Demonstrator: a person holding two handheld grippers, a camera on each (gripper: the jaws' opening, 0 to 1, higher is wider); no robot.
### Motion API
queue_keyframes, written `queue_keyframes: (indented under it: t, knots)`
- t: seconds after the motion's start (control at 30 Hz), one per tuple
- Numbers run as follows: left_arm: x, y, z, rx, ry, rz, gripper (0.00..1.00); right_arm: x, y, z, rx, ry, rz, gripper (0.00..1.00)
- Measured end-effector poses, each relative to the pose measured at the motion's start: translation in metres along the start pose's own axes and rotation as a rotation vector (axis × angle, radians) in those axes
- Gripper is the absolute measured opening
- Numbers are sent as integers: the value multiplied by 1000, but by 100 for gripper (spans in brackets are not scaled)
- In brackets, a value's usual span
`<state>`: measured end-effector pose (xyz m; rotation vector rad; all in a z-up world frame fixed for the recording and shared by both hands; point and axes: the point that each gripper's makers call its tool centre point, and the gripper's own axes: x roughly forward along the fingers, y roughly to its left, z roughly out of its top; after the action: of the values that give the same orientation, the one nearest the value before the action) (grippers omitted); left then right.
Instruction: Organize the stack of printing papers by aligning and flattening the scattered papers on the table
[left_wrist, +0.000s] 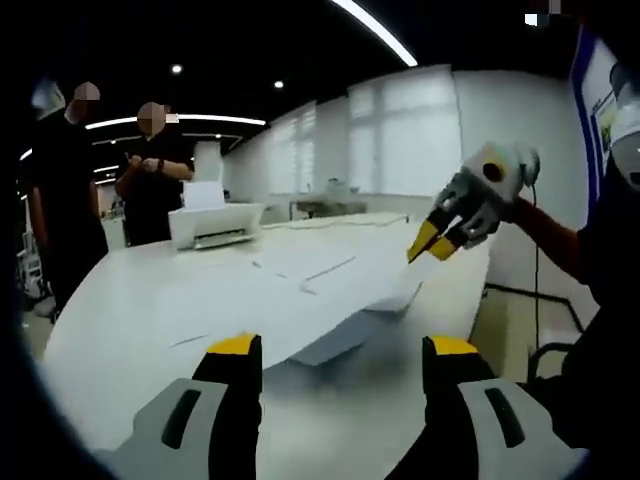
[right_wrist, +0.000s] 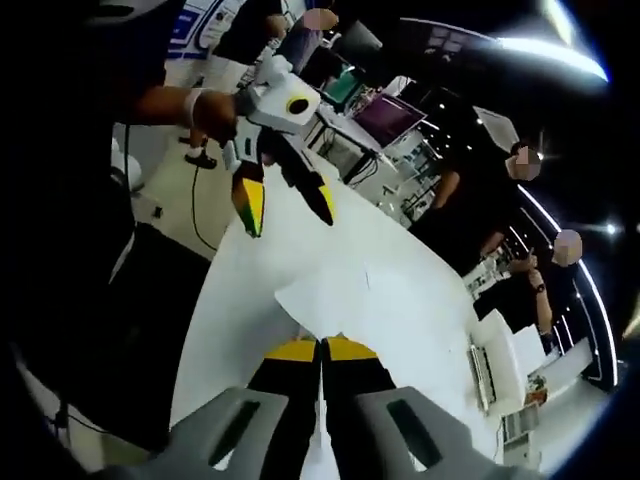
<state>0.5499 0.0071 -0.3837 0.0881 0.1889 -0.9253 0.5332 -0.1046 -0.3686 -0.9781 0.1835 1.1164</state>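
White printing papers (left_wrist: 330, 290) lie loosely fanned on the white table (left_wrist: 130, 320), their near edge lifted above a shadow. My left gripper (left_wrist: 343, 348) is open just short of that edge, nothing between its yellow tips. In the right gripper view it hangs open (right_wrist: 287, 207) over the table's far end. My right gripper (left_wrist: 432, 242) comes in from the right at the papers' right corner. In its own view its jaws (right_wrist: 322, 350) are shut, and the corner of a paper sheet (right_wrist: 340, 300) runs in between the tips.
A white printer (left_wrist: 215, 222) stands at the table's far left, also seen as printer (right_wrist: 495, 365). People stand behind it (left_wrist: 150, 180). A person's arm (left_wrist: 560, 240) holds the right gripper. Desks with monitors (right_wrist: 385, 115) lie beyond the table.
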Motion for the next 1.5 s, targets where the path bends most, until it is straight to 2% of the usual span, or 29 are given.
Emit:
queue_keyframes:
  t: [0.27,0.4,0.87,1.1,1.17,1.3,1.5]
  knots:
    - [9,-6,10,37,-19,-17,68,-12,0,14,-71,31,63,0]
    - [9,-6,14,41,-32,-15,68,-21,-2,31,-98,6,94,0]
    - [10,-12,17,64,-29,-25,65,-37,-5,61,-183,13,159,0]
    - [11,-12,18,63,-33,-34,64,-42,1,75,-210,5,188,0]
    - [12,-13,18,62,-34,-37,61,-42,2,77,-213,-2,194,0]
    - [11,-16,21,88,-52,-64,45,-40,0,76,-222,7,192,0]
    - [10,-14,19,87,-46,-59,46,-39,0,79,-227,4,193,0]
